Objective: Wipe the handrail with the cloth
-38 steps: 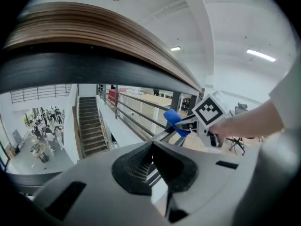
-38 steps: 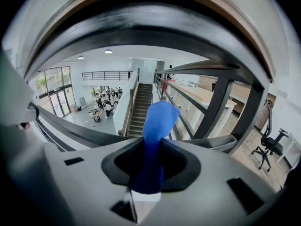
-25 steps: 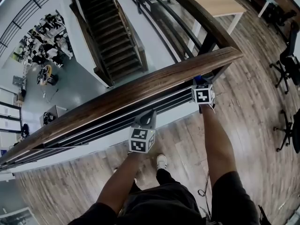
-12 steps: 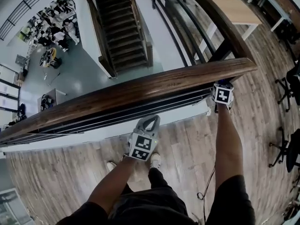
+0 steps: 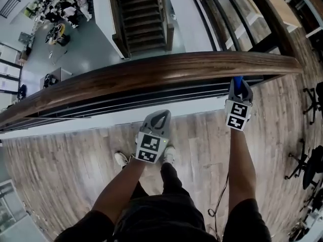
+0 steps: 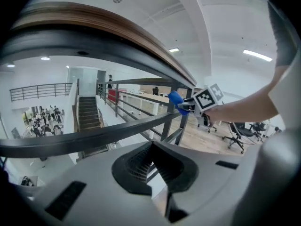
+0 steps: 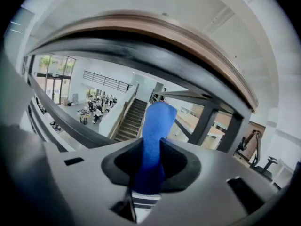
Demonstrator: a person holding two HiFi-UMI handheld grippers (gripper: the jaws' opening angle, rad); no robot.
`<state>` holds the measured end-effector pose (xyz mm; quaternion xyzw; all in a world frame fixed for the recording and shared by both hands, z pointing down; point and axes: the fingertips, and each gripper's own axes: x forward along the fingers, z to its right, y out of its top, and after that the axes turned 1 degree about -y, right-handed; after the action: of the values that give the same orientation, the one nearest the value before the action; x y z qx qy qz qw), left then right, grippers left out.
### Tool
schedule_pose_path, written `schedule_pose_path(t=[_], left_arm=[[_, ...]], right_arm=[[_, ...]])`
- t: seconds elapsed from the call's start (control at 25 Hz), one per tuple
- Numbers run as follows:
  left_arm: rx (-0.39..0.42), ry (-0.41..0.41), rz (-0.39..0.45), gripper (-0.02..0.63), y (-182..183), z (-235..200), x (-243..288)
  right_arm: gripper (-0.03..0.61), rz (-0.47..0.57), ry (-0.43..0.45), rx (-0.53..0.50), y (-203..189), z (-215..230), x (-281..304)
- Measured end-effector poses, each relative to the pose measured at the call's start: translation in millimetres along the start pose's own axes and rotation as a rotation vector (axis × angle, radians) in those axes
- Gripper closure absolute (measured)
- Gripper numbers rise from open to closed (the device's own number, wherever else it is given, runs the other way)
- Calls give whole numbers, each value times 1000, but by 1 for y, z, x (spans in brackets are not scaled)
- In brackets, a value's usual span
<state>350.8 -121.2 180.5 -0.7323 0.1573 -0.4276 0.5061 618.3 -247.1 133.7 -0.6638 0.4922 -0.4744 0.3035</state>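
Observation:
The brown wooden handrail [image 5: 151, 72] crosses the head view from lower left to upper right. My right gripper [image 5: 236, 81] is just under its near side, towards the right end, shut on a blue cloth [image 5: 236, 79] that sticks up towards the rail. In the right gripper view the cloth [image 7: 155, 131] stands between the jaws, below the handrail [image 7: 188, 36]. My left gripper [image 5: 160, 115] hangs lower, at the middle, apart from the rail and shut on nothing. In the left gripper view, the handrail [image 6: 94, 20] arches overhead and the cloth [image 6: 175, 99] shows at right.
Black metal bars [image 5: 126, 105] run under the handrail. Beyond it is a drop to a lower floor with a staircase [image 5: 144, 14] and people at tables [image 5: 60, 4]. Office chairs [image 5: 313, 100] stand at right on the wood floor. My shoes [image 5: 121, 159] are below.
The head view has swung, so the rail now lies more level and higher in the picture. Both grippers stay just below it; the right one still holds the cloth.

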Motion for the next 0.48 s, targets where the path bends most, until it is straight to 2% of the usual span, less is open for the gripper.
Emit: schedule_pose_path(t=[0.24,0.48], left_arm=[[-110,91,28,609,-34,-53,-46],[-102,196,14,611,-82,-123,-102]], right_arm=[[472,63,194,27,16,-156,-63],[472,71,402,106,22,-324,-113]])
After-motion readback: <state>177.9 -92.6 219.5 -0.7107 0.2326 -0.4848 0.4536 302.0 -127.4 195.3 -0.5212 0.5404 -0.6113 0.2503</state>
